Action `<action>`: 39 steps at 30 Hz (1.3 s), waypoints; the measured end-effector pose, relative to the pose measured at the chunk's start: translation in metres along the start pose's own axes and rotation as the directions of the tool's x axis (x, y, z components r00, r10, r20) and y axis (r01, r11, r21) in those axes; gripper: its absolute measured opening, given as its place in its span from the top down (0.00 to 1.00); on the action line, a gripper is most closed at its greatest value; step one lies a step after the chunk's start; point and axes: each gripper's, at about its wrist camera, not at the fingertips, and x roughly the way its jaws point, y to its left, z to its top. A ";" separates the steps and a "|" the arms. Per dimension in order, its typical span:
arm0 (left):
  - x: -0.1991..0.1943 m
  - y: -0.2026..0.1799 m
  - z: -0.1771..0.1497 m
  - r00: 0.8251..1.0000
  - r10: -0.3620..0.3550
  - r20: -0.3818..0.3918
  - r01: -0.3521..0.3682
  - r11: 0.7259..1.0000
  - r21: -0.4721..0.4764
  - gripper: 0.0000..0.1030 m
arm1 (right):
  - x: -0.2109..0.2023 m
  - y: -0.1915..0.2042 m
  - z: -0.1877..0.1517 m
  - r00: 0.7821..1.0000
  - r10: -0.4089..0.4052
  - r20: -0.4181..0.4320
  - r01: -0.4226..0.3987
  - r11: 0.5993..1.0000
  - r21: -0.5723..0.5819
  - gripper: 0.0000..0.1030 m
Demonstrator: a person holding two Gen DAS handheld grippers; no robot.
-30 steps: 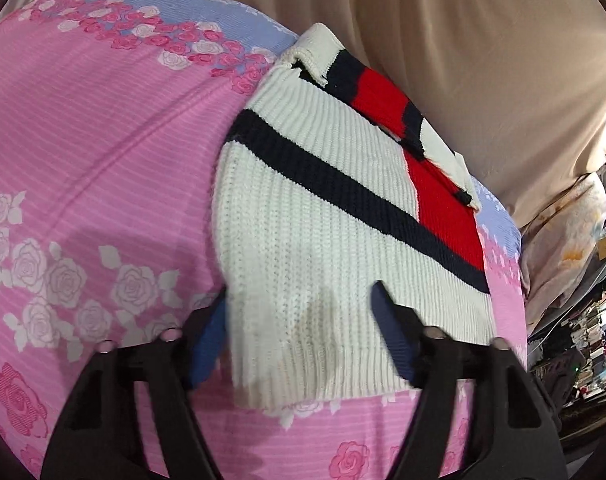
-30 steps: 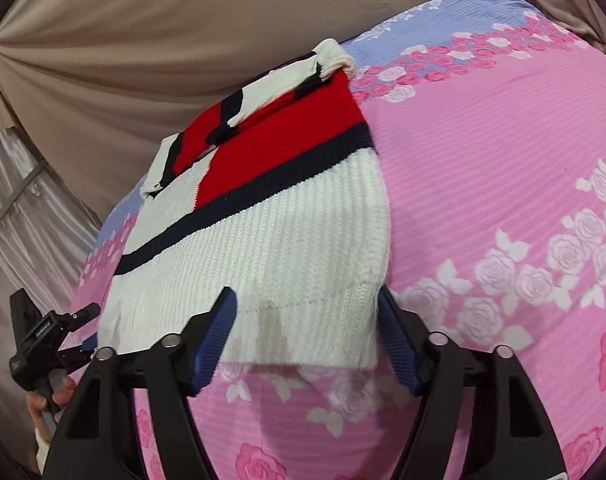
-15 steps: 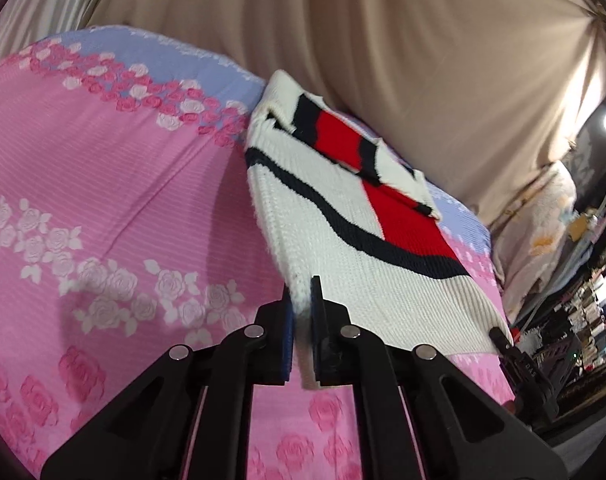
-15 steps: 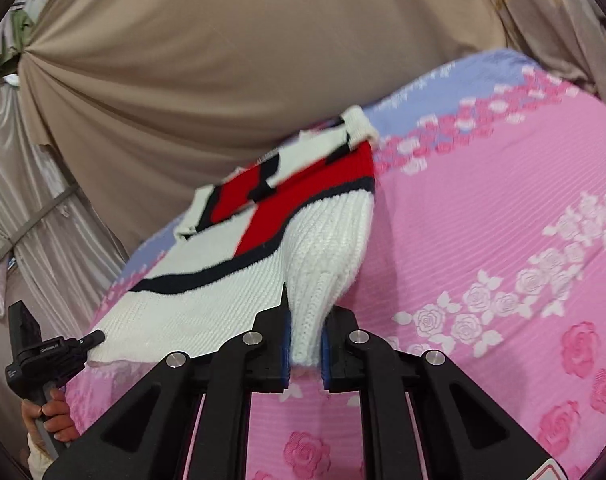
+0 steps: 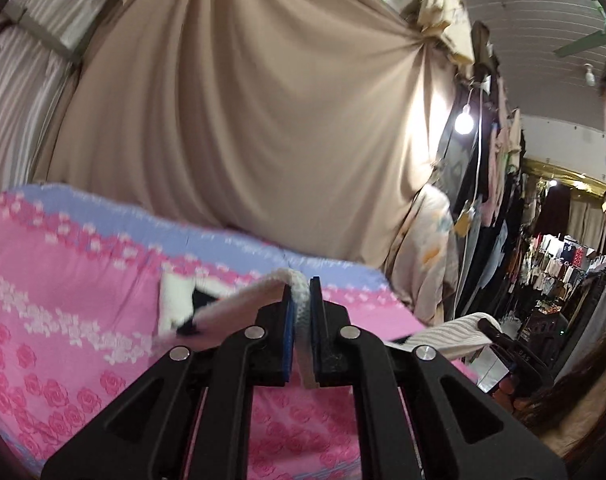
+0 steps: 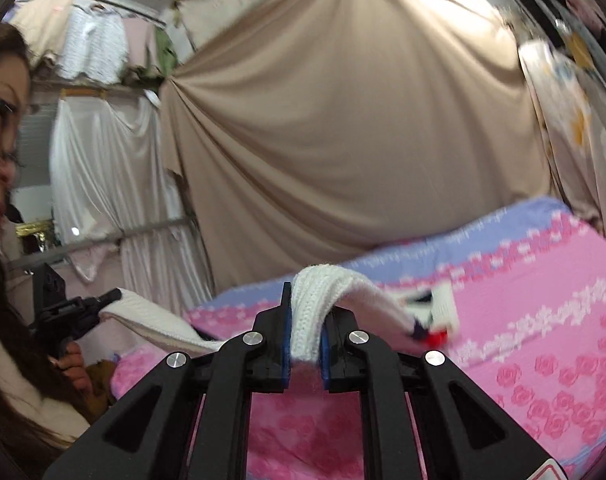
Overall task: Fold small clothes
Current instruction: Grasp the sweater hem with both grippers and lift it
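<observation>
Both the left claw (image 5: 300,308) and right claw (image 6: 306,320) clamp the hem corners of the soft, chunky white knitted sweater (image 6: 323,300) (light, floppy), lifted above the pink rose-print bed (image 6: 563,360); corners suit gripping.

The white knit sweater (image 6: 315,312) with navy and red patches hangs lifted above the pink bedspread, its hem stretched between two grips.

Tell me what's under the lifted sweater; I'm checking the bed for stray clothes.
Under the sweater only the pink rose-print bedsheet shows. The strip directly beneath its hanging fabric and behind the right tool is hidden.
</observation>
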 end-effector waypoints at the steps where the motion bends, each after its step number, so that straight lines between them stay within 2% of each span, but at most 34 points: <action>1: -0.001 -0.001 0.004 1.000 -0.005 0.009 0.005 1.000 -0.001 0.94 | -0.002 0.001 0.006 1.000 0.022 0.022 -0.022 1.000 0.007 0.90; 4: 0.015 0.005 0.018 1.000 0.005 0.000 -0.005 1.000 -0.010 0.94 | 0.013 -0.003 0.016 0.998 0.032 0.062 -0.033 0.999 0.023 0.90; 8: 0.075 0.035 0.020 0.992 0.077 -0.101 -0.084 0.994 -0.067 0.93 | 0.073 -0.044 0.014 0.999 -0.040 0.006 0.040 0.994 0.101 0.90; 11: 0.149 0.074 0.002 0.951 0.154 -0.268 -0.190 0.975 -0.113 0.93 | 0.134 -0.088 -0.001 0.986 -0.118 -0.121 0.139 0.972 0.191 0.90; 14: 0.214 0.112 -0.024 0.895 0.214 -0.392 -0.286 0.949 -0.133 0.93 | 0.190 -0.124 -0.023 0.950 -0.186 -0.250 0.245 0.942 0.230 0.90; 16: 0.246 0.134 -0.040 0.860 0.268 -0.435 -0.352 0.928 -0.123 0.93 | 0.221 -0.148 -0.039 0.923 -0.207 -0.324 0.299 0.917 0.265 0.90; 18: 0.273 0.151 -0.052 0.836 0.298 -0.461 -0.390 0.913 -0.117 0.93 | 0.245 -0.166 -0.049 0.898 -0.221 -0.380 0.338 0.900 0.276 0.90; 20: 0.290 0.160 -0.061 0.816 0.321 -0.481 -0.415 0.905 -0.100 0.93 | 0.263 -0.179 -0.056 0.877 -0.238 -0.417 0.374 0.883 0.284 0.90; 24: 0.319 0.181 -0.079 0.766 0.354 -0.537 -0.469 0.879 -0.089 0.93 | 0.297 -0.201 -0.072 0.828 -0.259 -0.496 0.431 0.861 0.271 0.89; 26: 0.326 0.191 -0.089 0.747 0.356 -0.562 -0.489 0.866 -0.101 0.91 | 0.312 -0.207 -0.082 0.789 -0.282 -0.546 0.465 0.854 0.231 0.89; 27: 0.328 0.194 -0.092 0.746 0.356 -0.562 -0.490 0.866 -0.102 0.90 | 0.316 -0.209 -0.087 0.778 -0.277 -0.564 0.467 0.856 0.224 0.87; 29: 0.328 0.193 -0.094 0.748 0.370 -0.552 -0.491 0.867 -0.084 0.90 | 0.319 -0.208 -0.090 0.777 -0.267 -0.570 0.454 0.864 0.215 0.82; 31: 0.329 0.189 -0.094 0.749 0.375 -0.545 -0.488 0.870 -0.072 0.87 | 0.311 -0.201 -0.082 0.807 -0.275 -0.523 0.438 0.873 0.216 0.71; 32: 0.326 0.187 -0.093 0.756 0.368 -0.541 -0.480 0.874 -0.078 0.86 | 0.302 -0.195 -0.075 0.824 -0.297 -0.482 0.442 0.870 0.220 0.58; 33: 0.324 0.186 -0.091 0.761 0.361 -0.539 -0.476 0.875 -0.087 0.80 | 0.287 -0.189 -0.066 0.846 -0.329 -0.420 0.447 0.866 0.222 0.40; 34: 0.318 0.183 -0.088 0.769 0.350 -0.535 -0.468 0.878 -0.099 0.66 | 0.273 -0.182 -0.059 0.863 -0.341 -0.373 0.441 0.869 0.224 0.34; 35: 0.311 0.179 -0.086 0.779 0.339 -0.528 -0.458 0.882 -0.109 0.55 | 0.259 -0.175 -0.053 0.874 -0.345 -0.343 0.431 0.875 0.218 0.33; 36: 0.299 0.173 -0.083 0.792 0.328 -0.515 -0.445 0.888 -0.118 0.34 | 0.247 -0.169 -0.050 0.869 -0.359 -0.341 0.440 0.875 0.202 0.33; 37: 0.287 0.168 -0.080 0.794 0.344 -0.501 -0.453 0.885 -0.110 0.11 | 0.236 -0.164 -0.049 0.854 -0.382 -0.353 0.462 0.870 0.175 0.33; 39: 0.259 0.155 -0.081 0.786 0.401 -0.471 -0.482 0.874 -0.061 0.08 | 0.212 -0.154 -0.058 0.809 -0.435 -0.394 0.506 0.858 0.092 0.33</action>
